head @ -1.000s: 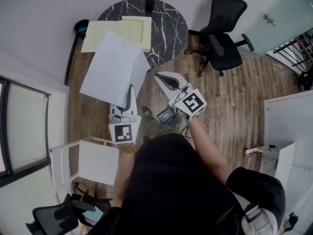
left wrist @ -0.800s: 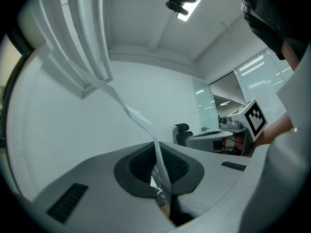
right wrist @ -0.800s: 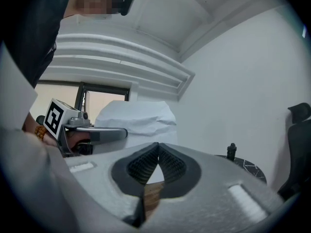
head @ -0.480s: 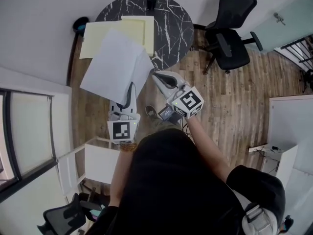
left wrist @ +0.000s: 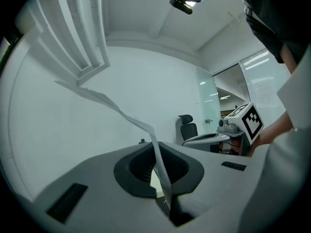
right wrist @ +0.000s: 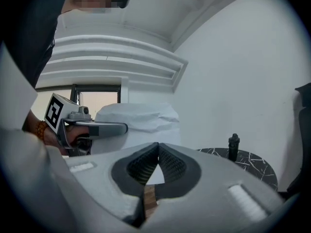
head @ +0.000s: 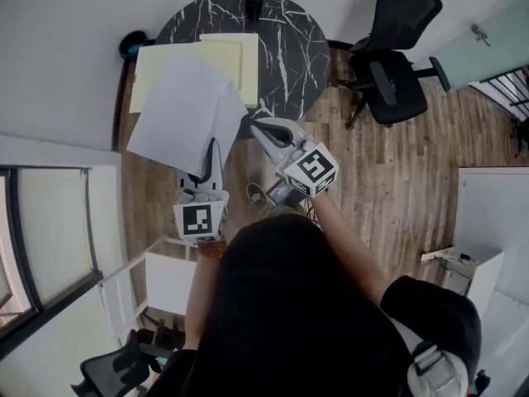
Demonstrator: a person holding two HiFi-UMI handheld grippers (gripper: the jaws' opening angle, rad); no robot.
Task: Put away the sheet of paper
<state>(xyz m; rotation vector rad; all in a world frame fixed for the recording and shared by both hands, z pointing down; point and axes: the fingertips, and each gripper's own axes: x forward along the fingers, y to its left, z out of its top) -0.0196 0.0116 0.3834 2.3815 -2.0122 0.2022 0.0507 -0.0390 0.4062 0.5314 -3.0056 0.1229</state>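
Person in black, with two pale-grey handheld tools.

The person wore a black top point(head: 289, 304) and a brown beaded bracelet point(right wrist: 41, 129) at the left wrist. The left tool point(head: 212, 149) and the right tool point(head: 256, 125) had smooth light-grey shells with dark ribbed pads inside. Each carried a white cube point(head: 311, 170) printed with black square markers.

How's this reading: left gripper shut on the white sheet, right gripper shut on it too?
No. The right gripper is shut on nothing: the right gripper view shows its jaws together, empty. The left gripper is shut on the white sheet.
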